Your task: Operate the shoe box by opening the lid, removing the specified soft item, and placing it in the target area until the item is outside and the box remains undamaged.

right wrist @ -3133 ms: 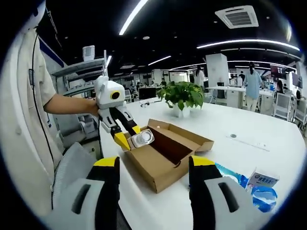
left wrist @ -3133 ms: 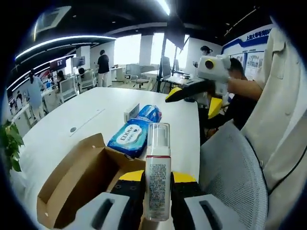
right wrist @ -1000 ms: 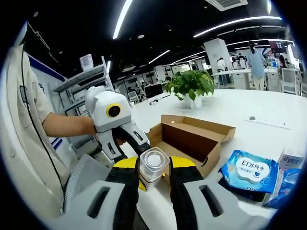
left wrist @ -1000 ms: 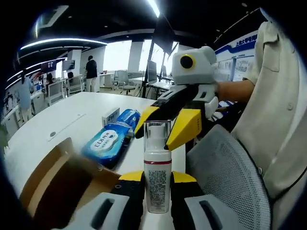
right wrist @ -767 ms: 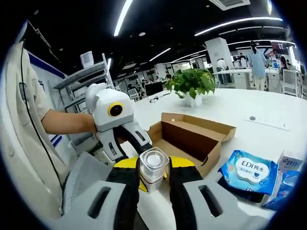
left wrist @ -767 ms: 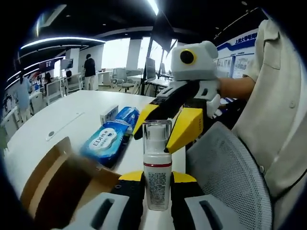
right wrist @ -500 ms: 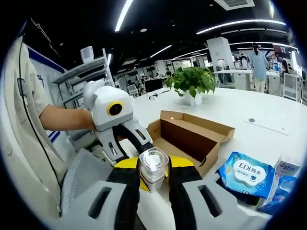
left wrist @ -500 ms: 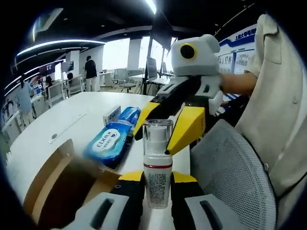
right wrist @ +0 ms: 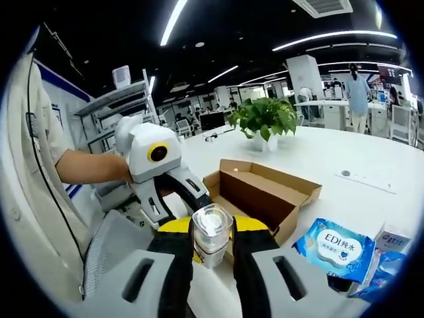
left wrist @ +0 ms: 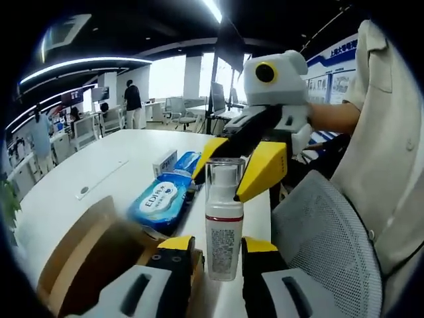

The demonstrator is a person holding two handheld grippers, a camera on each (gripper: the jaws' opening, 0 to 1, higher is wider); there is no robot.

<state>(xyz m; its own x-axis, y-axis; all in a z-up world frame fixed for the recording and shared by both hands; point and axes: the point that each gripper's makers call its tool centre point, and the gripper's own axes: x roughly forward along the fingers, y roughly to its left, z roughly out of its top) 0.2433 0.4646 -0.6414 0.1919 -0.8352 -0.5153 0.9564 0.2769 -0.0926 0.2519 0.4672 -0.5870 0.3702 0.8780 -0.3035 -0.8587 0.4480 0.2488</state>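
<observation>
one bottle, two grippers, one box

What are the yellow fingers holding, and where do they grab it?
A white pump bottle. The right gripper is shut on its clear cap end; the left gripper has opened around its lower body.

A beige short-sleeved shirt is worn by the person, and a thin dark cable is seen running down its front in the right gripper view. Each hand-held gripper is built with grey jaws tipped in yellow; the other hand-held gripper is matched, beneath a white rounded housing.
</observation>
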